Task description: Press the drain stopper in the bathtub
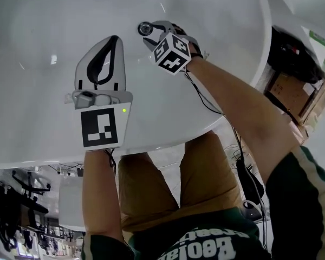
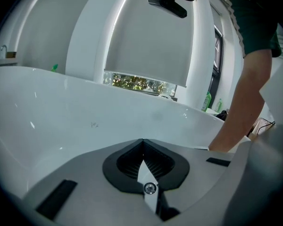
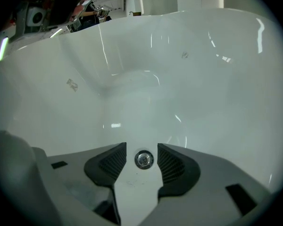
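The chrome drain stopper (image 1: pixel 145 28) sits on the floor of the white bathtub (image 1: pixel 43 26), at the far end of the basin from the person leaning over its rim. In the right gripper view the stopper (image 3: pixel 144 159) shows as a small round button framed in the gap between the two jaws, which stand well apart with nothing in them. The right gripper (image 1: pixel 150 35) hangs just over the stopper, pointing steeply down at it; no view shows a pad resting on the button, and the two look close but apart. The left gripper (image 1: pixel 115 39) is held to the side, over the bare slope of the tub, its jaws closed tip to tip on nothing, as the left gripper view (image 2: pixel 142 141) confirms. It appears to take no part in the job. By the look of it, the step in hand is the press itself, with the tool lined up above its target. Whether the stopper is popped up or already seated cannot be told from these angles. If the press is yet to come, it calls for a short, straight push down with one jaw tip, or with the jaws brought together, landing squarely on the button's centre. An off-centre touch on the smooth chrome could slide off onto the enamel.
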The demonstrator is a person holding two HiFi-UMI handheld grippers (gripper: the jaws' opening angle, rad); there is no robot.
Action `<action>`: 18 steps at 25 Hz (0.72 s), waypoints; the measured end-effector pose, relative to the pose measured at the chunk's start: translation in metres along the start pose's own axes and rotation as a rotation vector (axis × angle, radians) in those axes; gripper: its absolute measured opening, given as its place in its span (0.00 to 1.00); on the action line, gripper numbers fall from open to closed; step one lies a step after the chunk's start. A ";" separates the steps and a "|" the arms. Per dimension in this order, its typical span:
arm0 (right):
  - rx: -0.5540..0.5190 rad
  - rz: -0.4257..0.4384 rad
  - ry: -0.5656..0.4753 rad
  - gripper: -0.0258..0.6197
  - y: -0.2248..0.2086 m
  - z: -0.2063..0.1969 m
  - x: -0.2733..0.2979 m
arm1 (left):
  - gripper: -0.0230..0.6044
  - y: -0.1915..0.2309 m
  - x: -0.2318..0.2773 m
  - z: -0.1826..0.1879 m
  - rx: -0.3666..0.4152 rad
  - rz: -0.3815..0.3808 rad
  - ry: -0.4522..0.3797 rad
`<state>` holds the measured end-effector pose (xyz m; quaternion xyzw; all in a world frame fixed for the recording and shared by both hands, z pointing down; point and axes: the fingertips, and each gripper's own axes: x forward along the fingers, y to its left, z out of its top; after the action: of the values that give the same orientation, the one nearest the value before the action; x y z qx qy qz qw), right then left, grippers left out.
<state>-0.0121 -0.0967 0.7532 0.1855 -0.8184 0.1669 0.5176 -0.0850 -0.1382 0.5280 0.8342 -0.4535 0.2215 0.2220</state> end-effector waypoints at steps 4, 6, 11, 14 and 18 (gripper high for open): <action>-0.023 -0.001 -0.016 0.35 0.004 0.013 -0.024 | 0.05 -0.012 -0.013 0.011 0.020 -0.010 0.001; -0.033 0.009 -0.029 0.36 0.009 0.019 -0.038 | 0.05 -0.019 -0.018 0.013 0.020 -0.013 0.010; -0.063 0.002 -0.066 0.37 0.018 0.033 -0.070 | 0.05 -0.033 -0.033 0.023 -0.014 -0.003 0.001; -0.084 0.003 -0.088 0.38 0.027 0.038 -0.092 | 0.05 -0.038 -0.041 0.023 -0.038 0.011 0.015; -0.079 0.013 -0.122 0.39 0.033 0.046 -0.123 | 0.05 -0.045 -0.051 0.032 -0.040 0.025 0.025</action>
<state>-0.0150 -0.0732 0.6199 0.1695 -0.8555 0.1263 0.4727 -0.0664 -0.1004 0.4655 0.8210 -0.4655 0.2256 0.2418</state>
